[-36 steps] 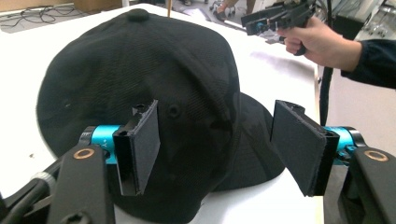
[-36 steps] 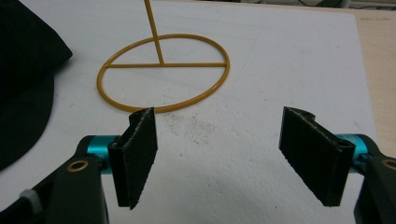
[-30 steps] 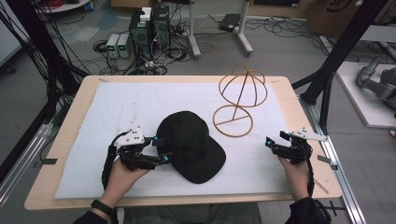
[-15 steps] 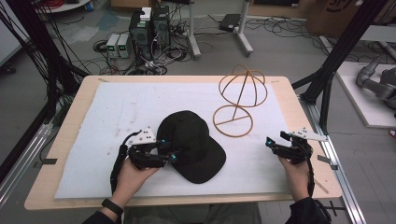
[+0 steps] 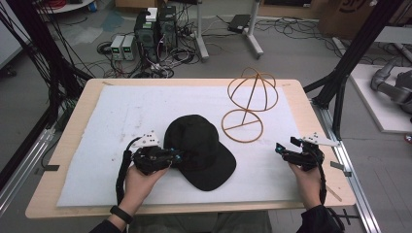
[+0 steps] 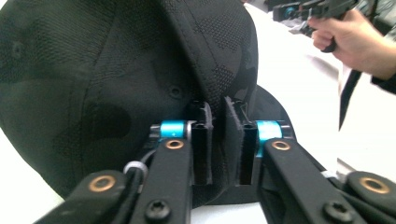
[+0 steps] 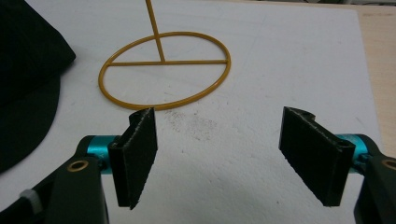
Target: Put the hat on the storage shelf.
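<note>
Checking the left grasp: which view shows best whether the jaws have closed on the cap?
The left gripper view: the left gripper has its jaws nearly together, pinching a fold of the black cap. The high view shows the gripper at the cap's edge, contact hidden. The right gripper view shows just a cap corner.

Wooden desk (image 5: 301, 97) carries a white mat (image 5: 121, 111). On the mat: black cap (image 5: 201, 150), wire hat stand (image 5: 245, 109) just beside it.
</note>
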A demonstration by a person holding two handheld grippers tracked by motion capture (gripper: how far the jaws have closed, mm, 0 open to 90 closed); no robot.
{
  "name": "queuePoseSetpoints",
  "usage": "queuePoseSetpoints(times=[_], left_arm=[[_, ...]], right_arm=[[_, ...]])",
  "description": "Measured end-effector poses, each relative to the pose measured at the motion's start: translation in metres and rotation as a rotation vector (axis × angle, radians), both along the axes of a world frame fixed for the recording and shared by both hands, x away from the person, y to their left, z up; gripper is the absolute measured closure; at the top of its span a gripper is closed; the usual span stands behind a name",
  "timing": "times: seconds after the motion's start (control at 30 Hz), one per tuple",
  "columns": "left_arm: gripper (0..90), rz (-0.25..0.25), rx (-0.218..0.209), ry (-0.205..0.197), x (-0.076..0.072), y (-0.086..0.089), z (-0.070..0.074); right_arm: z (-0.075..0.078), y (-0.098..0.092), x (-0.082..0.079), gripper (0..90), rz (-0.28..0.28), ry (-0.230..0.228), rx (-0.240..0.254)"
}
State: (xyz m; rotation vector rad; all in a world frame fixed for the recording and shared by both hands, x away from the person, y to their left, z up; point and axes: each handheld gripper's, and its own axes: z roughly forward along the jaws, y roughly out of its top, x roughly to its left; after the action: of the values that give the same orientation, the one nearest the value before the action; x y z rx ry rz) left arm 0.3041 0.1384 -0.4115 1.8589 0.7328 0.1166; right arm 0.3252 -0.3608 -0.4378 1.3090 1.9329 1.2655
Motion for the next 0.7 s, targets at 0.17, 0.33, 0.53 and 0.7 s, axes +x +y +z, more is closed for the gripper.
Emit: queuePoseSetpoints(times=[0.17,0.33,0.53,0.7], left_arm=[[85.8,-0.016,-0.026,0.003,0.000,0.001,0.000],[87.1,-0.056,-0.046,-0.023,-0.002,0.001,0.003],[87.5,-0.109,-0.043,-0.093,-0.006,-0.003,0.013],[87.6,-0.150,-0.058,-0.152,-0.007,-0.004,0.026]], right_arm=[[0.000,0.000,0.000,27.7,0.000,0.000,-0.002],[0.000,0.000,0.000,27.7,-0.001,-0.002,-0.001],[0.000,-0.002,-0.001,27.7,-0.009,-0.004,0.003],[0.000,-0.002,0.000,27.7,-0.013,-0.008,0.002]])
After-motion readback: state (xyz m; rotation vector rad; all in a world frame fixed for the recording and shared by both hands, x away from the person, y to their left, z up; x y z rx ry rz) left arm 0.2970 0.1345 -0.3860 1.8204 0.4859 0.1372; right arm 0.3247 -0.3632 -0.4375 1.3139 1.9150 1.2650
